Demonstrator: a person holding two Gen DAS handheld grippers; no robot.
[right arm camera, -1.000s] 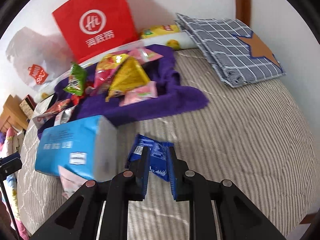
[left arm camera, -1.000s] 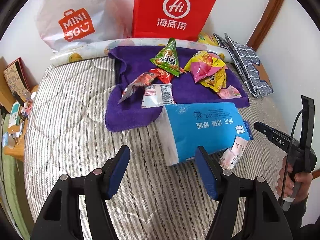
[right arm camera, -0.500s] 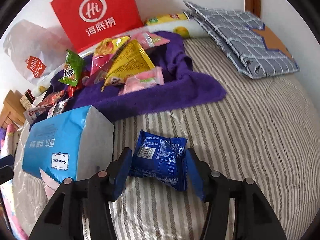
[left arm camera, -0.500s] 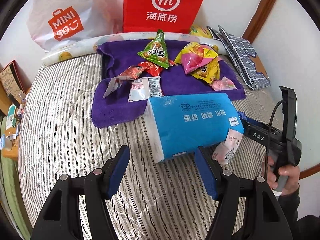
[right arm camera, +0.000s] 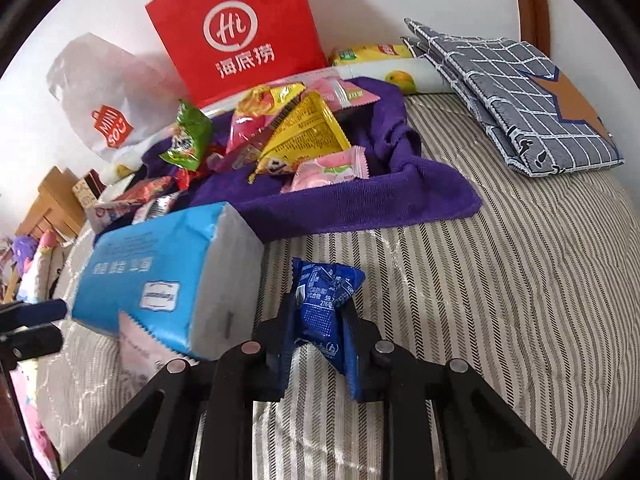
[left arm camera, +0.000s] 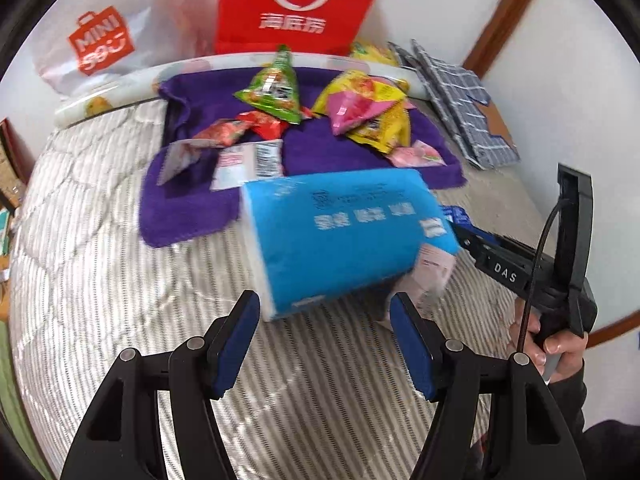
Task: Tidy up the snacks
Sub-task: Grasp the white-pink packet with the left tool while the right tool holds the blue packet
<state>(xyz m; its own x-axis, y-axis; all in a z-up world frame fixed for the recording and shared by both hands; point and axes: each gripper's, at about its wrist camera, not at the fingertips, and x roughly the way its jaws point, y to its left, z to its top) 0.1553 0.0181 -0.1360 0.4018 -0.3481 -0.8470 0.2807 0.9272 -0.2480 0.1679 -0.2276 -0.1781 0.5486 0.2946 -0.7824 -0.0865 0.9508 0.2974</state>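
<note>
Striped mattress (right arm camera: 480, 300); right gripper (right arm camera: 318, 330) jaws pinch crumpled blue snack packet (right arm camera: 324, 300); left gripper (left arm camera: 324, 344) jaws wide, empty.

Crumpled blue snack packet (right arm camera: 326, 304), upright

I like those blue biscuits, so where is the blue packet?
The blue packet is pinched in the right gripper, low in its view, just right of the tissue pack.

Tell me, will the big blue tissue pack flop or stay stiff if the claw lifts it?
The blue tissue pack looks blocky with squared ends, so it probably keeps its shape. Its wrapper looks shiny, perhaps slippery. Likely light and squashy.
</note>
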